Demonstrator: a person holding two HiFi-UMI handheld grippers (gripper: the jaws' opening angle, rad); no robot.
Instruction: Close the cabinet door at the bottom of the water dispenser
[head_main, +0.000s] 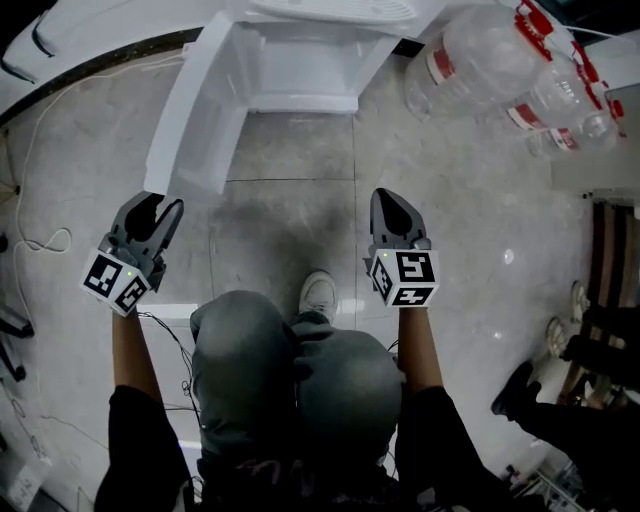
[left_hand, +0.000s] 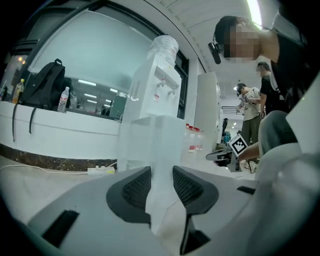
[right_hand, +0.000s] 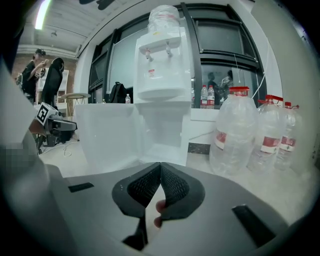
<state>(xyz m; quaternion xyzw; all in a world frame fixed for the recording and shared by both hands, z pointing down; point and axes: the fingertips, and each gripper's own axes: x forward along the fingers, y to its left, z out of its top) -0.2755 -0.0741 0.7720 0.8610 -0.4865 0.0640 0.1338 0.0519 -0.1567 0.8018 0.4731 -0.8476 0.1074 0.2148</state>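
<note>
The white water dispenser (head_main: 310, 50) stands at the top of the head view, with its bottom cabinet door (head_main: 195, 110) swung wide open toward me on the left. My left gripper (head_main: 163, 205) is open just short of the door's free edge. In the left gripper view that edge (left_hand: 162, 145) lines up with the gap between the jaws (left_hand: 161, 172), and the pads do not press on it. My right gripper (head_main: 385, 197) hangs over the floor in front of the open cabinet (right_hand: 162, 135), shut with nothing in it (right_hand: 160, 167).
Several large water bottles (head_main: 480, 60) lie or stand to the right of the dispenser. A power strip (left_hand: 102, 170) and a cable (head_main: 40, 240) are on the floor at the left. My shoe (head_main: 320, 292) is between the grippers. Another person's feet (head_main: 590, 340) are at the right.
</note>
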